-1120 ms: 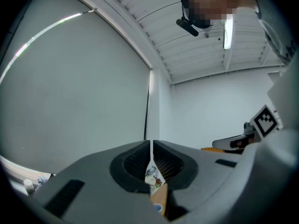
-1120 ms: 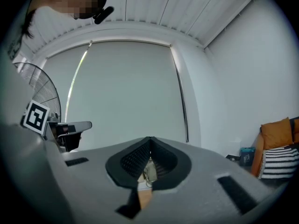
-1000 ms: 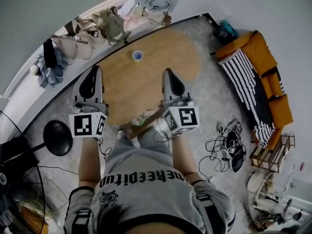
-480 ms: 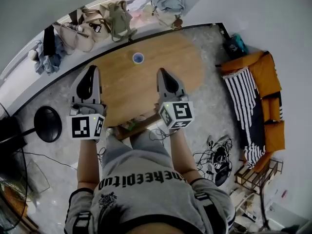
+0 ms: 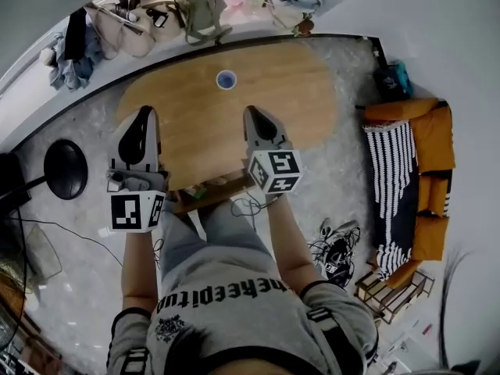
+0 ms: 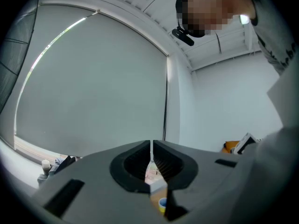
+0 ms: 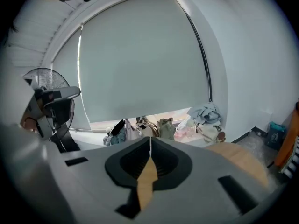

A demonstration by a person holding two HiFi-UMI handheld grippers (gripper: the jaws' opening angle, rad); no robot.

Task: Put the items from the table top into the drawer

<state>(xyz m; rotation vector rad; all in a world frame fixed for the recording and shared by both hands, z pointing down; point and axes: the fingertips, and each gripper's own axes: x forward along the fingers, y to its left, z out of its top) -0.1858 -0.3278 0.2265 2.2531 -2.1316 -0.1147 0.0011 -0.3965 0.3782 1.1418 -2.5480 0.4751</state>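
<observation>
Both grippers have come lower toward the table [image 5: 195, 127] than a second ago, the right one more so. The left gripper [image 5: 144, 112] and right gripper [image 5: 251, 112] have their jaws pressed together on nothing. The cup [image 5: 226, 79] stands at the far edge, well apart from both. I judge the reach is only starting and nothing is stowed yet.

A cup [image 5: 226, 79] stands on a table [image 5: 195, 123] at upper centre. Behind it, bags [image 5: 148, 18] line the top edge. A sofa [image 5: 418, 170] sits far right, a stand base [image 5: 66, 169] far left, and cables [image 5: 337, 248] lie lower right.
</observation>
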